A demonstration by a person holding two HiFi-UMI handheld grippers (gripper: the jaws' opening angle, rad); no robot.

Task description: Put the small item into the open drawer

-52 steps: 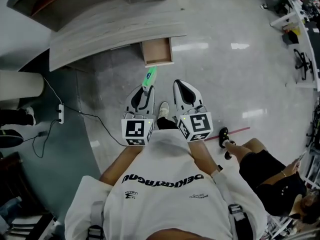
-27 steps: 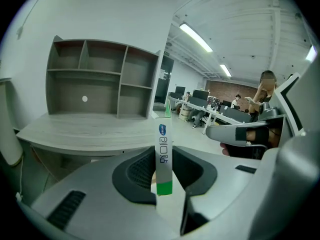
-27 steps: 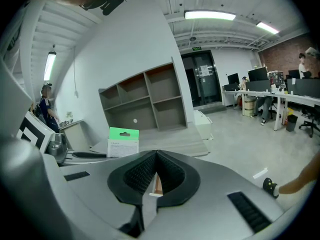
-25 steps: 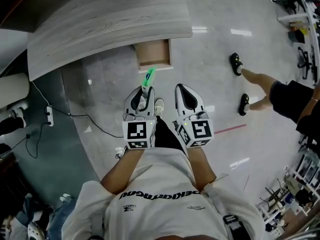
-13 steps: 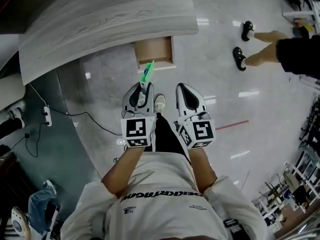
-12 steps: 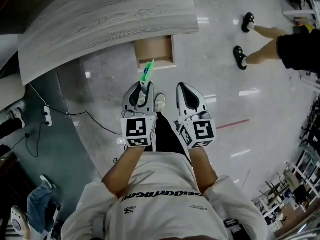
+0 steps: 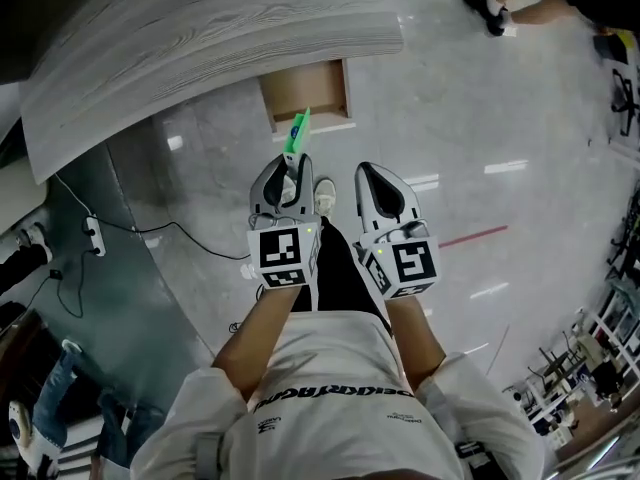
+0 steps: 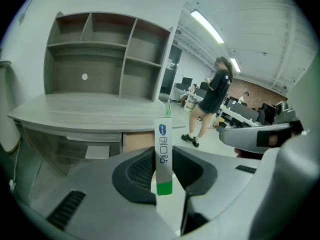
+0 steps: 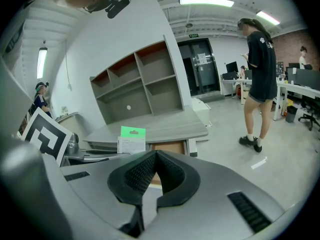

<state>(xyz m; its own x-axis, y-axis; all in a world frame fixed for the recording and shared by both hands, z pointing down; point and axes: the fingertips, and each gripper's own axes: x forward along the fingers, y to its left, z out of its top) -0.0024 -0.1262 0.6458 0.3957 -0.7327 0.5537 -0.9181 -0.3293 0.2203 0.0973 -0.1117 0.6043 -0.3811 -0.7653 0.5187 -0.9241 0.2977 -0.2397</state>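
A small white box with a green end (image 7: 297, 133) is clamped edge-on between the jaws of my left gripper (image 7: 289, 165) and sticks out forward from them. In the left gripper view the box (image 8: 163, 154) stands upright between the pads. The open wooden drawer (image 7: 305, 92) juts out from under the grey desk (image 7: 200, 28), just beyond the box's tip. My right gripper (image 7: 374, 175) hangs beside the left one, shut with nothing in it. From the right gripper view the box (image 9: 131, 139) shows at the left and the drawer (image 9: 170, 147) lies ahead.
Grey shelving (image 8: 105, 59) stands on the desk. A power strip and black cable (image 7: 93, 233) lie on the floor at the left. A person in dark clothes (image 9: 259, 79) stands to the right. My shoe (image 7: 325, 196) is below the grippers.
Both grippers, with the box, have come nearer to the desk and the open drawer. The other person has walked off toward the upper right.
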